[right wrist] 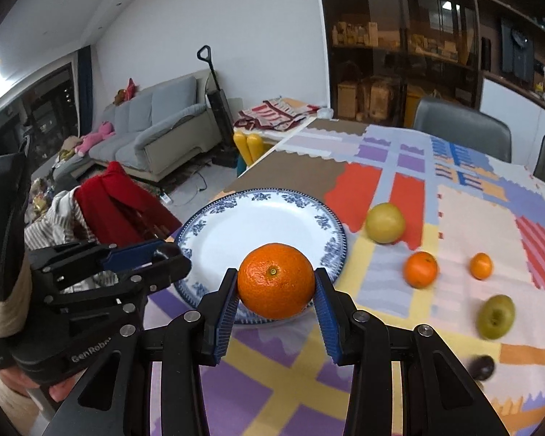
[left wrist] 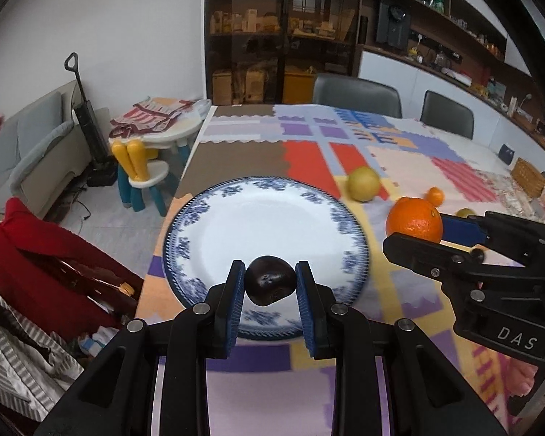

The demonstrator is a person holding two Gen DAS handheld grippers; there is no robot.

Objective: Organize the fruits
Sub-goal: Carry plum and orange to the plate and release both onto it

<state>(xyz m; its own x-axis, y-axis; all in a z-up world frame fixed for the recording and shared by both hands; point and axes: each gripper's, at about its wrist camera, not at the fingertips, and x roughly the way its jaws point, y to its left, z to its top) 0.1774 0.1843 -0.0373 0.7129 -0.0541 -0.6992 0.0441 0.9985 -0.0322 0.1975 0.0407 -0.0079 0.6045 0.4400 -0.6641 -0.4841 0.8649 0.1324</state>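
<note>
A blue-and-white plate (left wrist: 265,225) lies near the table's left edge; it also shows in the right wrist view (right wrist: 250,225). My left gripper (left wrist: 270,279) is shut on a dark round fruit (left wrist: 270,285) held over the plate's near rim. My right gripper (right wrist: 276,287) is shut on a large orange (right wrist: 276,280), just right of the plate; it also shows in the left wrist view (left wrist: 414,219). Loose on the cloth: a yellow-green apple (right wrist: 385,222), two small oranges (right wrist: 420,269) (right wrist: 481,266), a green pear (right wrist: 496,316) and a dark fruit (right wrist: 482,366).
The table has a patchwork cloth (right wrist: 472,218). Grey chairs (left wrist: 356,94) stand at the far side. A wicker basket (left wrist: 528,178) sits at the far right. A chair draped in red cloth (left wrist: 43,254) stands by the table's left edge.
</note>
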